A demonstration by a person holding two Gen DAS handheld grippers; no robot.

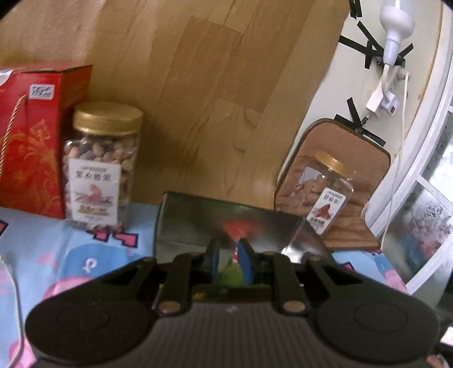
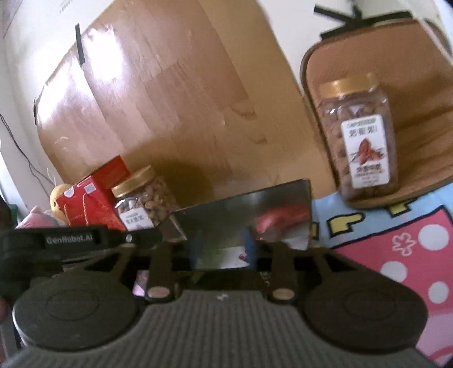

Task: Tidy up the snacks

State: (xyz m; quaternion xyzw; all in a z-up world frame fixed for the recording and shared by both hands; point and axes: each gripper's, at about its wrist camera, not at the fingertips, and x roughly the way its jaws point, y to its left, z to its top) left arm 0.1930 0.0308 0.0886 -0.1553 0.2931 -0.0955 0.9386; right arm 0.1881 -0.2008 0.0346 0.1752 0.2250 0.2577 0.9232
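Your left gripper [image 1: 228,261] has its blue pads [image 1: 245,261] nearly closed on the near edge of a shiny foil pack [image 1: 223,223]. The pack lifts off a cartoon-print cloth [image 1: 85,249] and tilts up toward the wall.

Your right gripper [image 2: 223,254] meets the same pack [image 2: 240,218] from the other wrist's side. Its fingertips are hidden behind the foil, so you cannot tell from this view how wide the jaws stand, nor whether they press on it. The left gripper's black body [image 2: 70,240] shows at the left edge of the right wrist view, level with the pack.

Round jar [image 1: 103,167], gold lid, full of nuts: upright on the cloth, touching a red box [image 1: 31,136] with a gold cord handle, left of the pack.

Square jar [image 1: 325,189], gold lid, white label: stands on a brown folding pad [image 1: 351,141] propped against the wall, right of the pack and apart from it. In the right wrist view it [image 2: 359,136] stands upright.

A wood-grain board [image 1: 212,85] leans on the wall behind everything. A white bulb [image 1: 395,25] is taped to the wall, upper right.

Both views are motion-blurred.
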